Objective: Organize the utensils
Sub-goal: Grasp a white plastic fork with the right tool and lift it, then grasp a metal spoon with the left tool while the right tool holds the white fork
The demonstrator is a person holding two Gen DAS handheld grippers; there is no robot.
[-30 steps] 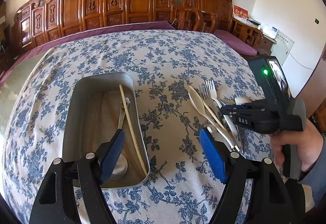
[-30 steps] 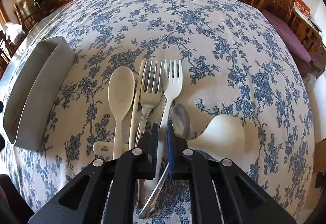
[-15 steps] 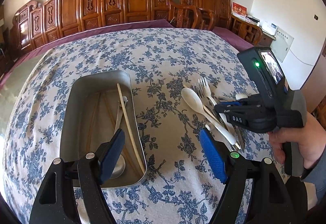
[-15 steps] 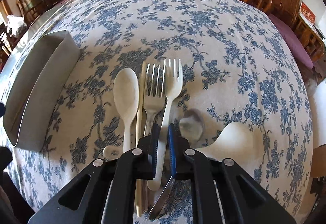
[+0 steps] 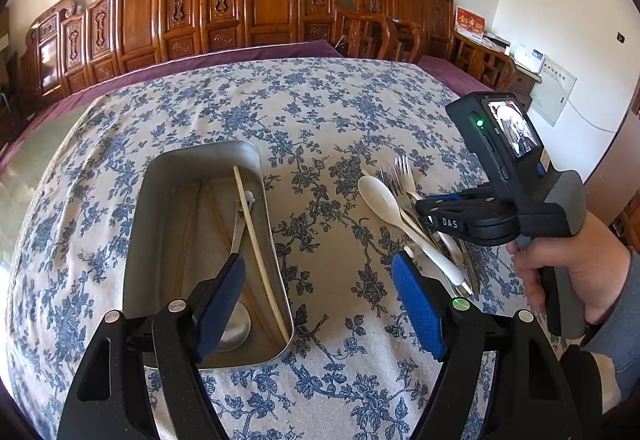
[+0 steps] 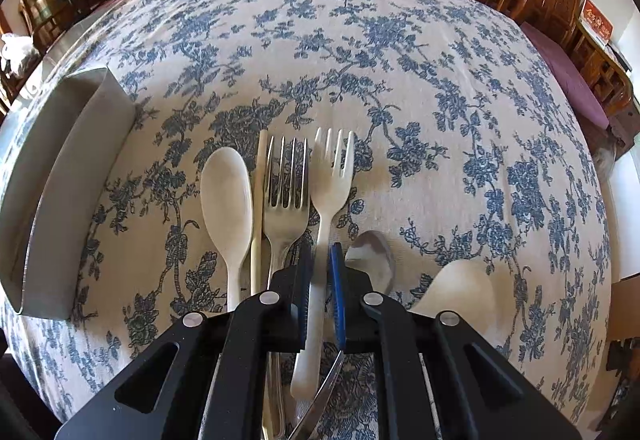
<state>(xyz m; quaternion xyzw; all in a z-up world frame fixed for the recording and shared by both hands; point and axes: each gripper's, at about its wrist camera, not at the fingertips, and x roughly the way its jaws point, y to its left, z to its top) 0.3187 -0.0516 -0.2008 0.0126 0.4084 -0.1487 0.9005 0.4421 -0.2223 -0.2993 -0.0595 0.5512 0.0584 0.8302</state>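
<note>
Surface [image 5: 320, 100] under a floral cloth; steel tray [image 5: 160, 208] at left holding a chopstick [image 5: 260, 248] and a spoon [image 5: 236, 324]. Loose utensils lie in a row to its right. The left tool [image 5: 316, 304] hovers with jaws apart, empty; the right tool [image 6: 320, 296] is clamped on the white fork [image 6: 332, 168] at mid-handle, a sound hold for a light, stiff, probably slippery plastic piece.

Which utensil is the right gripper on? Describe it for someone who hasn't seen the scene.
On the floral tablecloth, right of the metal tray, utensils lie in a row. The right gripper is shut on the white plastic fork, right of the metal fork.
</note>
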